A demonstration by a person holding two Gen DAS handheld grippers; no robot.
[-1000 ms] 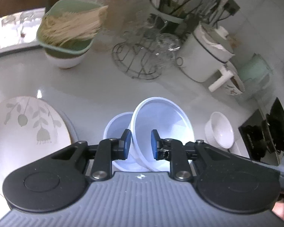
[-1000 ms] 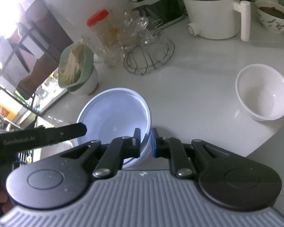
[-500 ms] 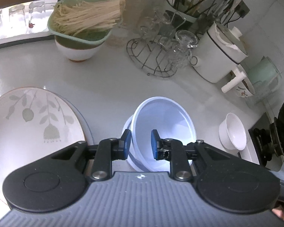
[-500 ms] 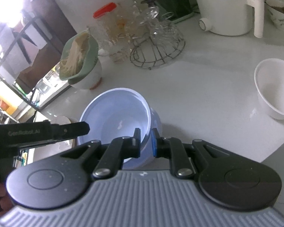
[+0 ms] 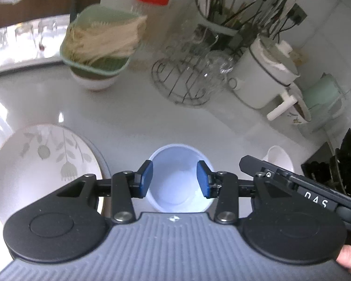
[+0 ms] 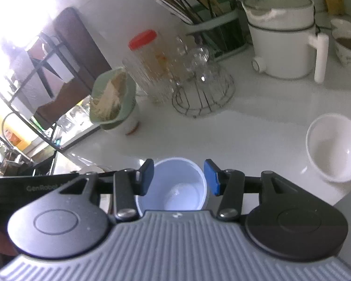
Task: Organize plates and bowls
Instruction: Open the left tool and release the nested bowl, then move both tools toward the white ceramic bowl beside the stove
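The white counter (image 6: 257, 107) bears a blue bowl (image 6: 175, 187), white bowl (image 6: 332, 147) and plate (image 5: 35, 168).

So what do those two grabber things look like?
Both match. The left gripper and right gripper each have a grey ribbed body, two round black discs, black linkage arms with silver bolts, and two fingers tipped with blue pads. White lettering marks each gripper's black side, only partly readable.

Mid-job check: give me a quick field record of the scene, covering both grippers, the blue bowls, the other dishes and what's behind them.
left gripper: jaws opening, nothing gripped
right gripper: jaws opening, nothing gripped
blue bowl: upright on the counter, below both grippers; whether it is a nested pair cannot be told
floral plate: flat, left of blue bowl
white bowl: upright, right of blue bowl
behind: wire rack, white pot
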